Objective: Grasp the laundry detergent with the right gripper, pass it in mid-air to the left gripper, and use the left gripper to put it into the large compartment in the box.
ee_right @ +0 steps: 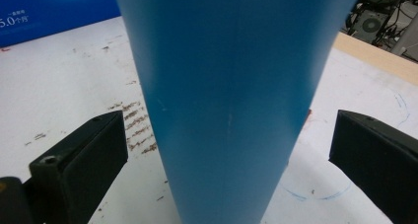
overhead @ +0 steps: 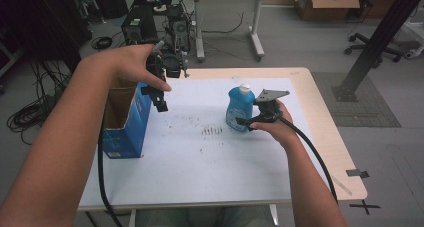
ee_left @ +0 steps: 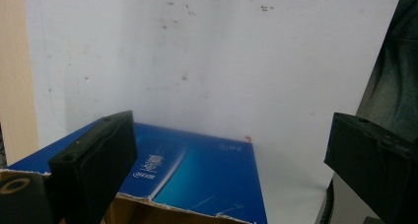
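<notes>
I have the right claw (overhead: 246,123) spread wide around the bottle (overhead: 239,108), which stands upright mid-desk (overhead: 200,157) between the jaws with a gap on each side. To grip well I'd centre it, stay low on the body where it is broad, and close evenly so it doesn't tip. My left claw (overhead: 161,103) is wide too, holding nothing, hanging over the open box (overhead: 125,127) at the desk's left edge, ready to steady it.

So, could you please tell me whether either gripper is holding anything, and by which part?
Nothing is held: the right gripper straddles the blue bottle's body, fingers apart; the left gripper is open.
</notes>
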Demonstrator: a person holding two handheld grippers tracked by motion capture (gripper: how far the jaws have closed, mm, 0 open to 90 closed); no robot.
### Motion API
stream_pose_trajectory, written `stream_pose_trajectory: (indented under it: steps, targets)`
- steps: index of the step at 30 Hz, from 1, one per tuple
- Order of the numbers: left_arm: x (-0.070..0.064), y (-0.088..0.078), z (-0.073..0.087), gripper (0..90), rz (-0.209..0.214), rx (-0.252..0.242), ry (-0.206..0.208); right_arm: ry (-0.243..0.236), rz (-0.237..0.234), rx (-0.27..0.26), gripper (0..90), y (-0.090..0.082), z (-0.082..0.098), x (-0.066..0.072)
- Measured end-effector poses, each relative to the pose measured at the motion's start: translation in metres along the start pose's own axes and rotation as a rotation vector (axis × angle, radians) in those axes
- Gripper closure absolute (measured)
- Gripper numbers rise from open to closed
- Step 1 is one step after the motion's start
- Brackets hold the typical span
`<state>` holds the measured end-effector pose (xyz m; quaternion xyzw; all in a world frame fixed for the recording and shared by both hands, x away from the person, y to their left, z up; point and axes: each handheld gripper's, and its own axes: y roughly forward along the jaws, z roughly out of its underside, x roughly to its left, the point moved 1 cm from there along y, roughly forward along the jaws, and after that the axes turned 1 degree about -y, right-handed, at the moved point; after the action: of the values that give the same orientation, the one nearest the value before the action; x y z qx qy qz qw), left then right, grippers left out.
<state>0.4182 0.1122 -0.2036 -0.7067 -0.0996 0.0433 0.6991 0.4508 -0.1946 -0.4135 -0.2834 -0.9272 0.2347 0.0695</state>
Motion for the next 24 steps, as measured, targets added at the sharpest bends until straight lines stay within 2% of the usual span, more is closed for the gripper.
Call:
stream_pose_trajectory:
  steps: [14,24]
  targets:
    - [0.000,-0.001,0.000,5.7,-0.004,-0.001,-0.006,0.042,0.041,-0.048,0.9,0.008,0.005,0.002]
    - [-0.001,0.000,-0.001,5.7,-0.003,-0.001,-0.003,0.051,0.064,-0.071,0.8,0.013,0.010,0.002]
